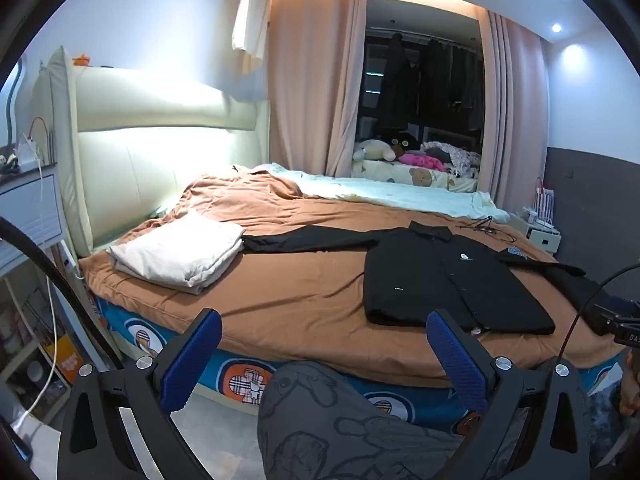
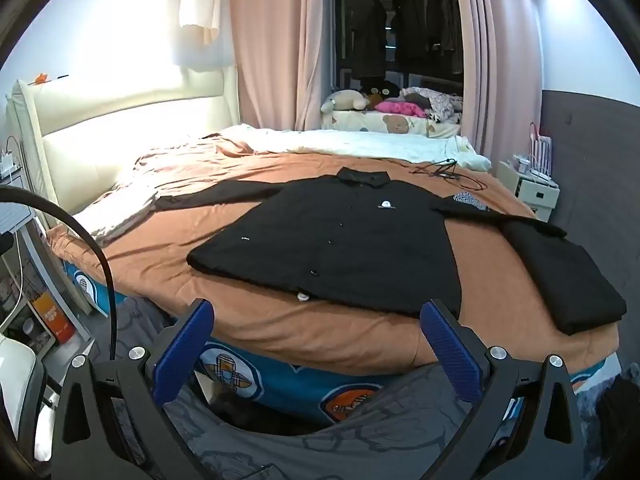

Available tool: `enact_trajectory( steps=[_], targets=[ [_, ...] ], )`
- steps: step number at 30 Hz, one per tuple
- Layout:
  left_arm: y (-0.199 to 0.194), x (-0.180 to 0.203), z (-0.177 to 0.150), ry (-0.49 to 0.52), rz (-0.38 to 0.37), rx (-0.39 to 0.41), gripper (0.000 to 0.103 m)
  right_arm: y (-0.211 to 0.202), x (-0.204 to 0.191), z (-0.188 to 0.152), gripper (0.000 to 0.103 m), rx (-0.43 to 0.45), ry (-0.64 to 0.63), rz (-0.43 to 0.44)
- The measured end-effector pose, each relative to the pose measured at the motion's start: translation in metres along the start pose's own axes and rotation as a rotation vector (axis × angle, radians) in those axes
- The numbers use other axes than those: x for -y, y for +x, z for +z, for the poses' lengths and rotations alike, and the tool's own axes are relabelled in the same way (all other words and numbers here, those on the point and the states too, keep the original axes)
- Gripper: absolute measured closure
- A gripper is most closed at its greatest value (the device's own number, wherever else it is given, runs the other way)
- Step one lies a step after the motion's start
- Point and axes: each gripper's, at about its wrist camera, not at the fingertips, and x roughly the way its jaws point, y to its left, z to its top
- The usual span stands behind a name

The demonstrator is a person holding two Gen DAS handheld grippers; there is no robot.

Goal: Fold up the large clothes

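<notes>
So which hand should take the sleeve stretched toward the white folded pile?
Probably left. The left gripper is open and empty, and the long sleeve reaching toward the white pile lies ahead on its side; the right gripper faces the shirt's hem.

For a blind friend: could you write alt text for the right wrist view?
A black button-up shirt lies spread flat on a bed's brown cover, one sleeve stretched left. The open right hand-held gripper hangs before the bed edge, empty; a folded black garment lies right.
</notes>
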Motion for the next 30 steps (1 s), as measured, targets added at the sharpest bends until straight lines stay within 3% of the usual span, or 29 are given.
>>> enact_trajectory(
  steps=[30],
  targets=[
    [-0.014,0.001,0.003,0.003,-0.021,0.005,0.0,-0.003,-0.003,0.001,0.0,-0.006,0.021,-0.01]
  ],
)
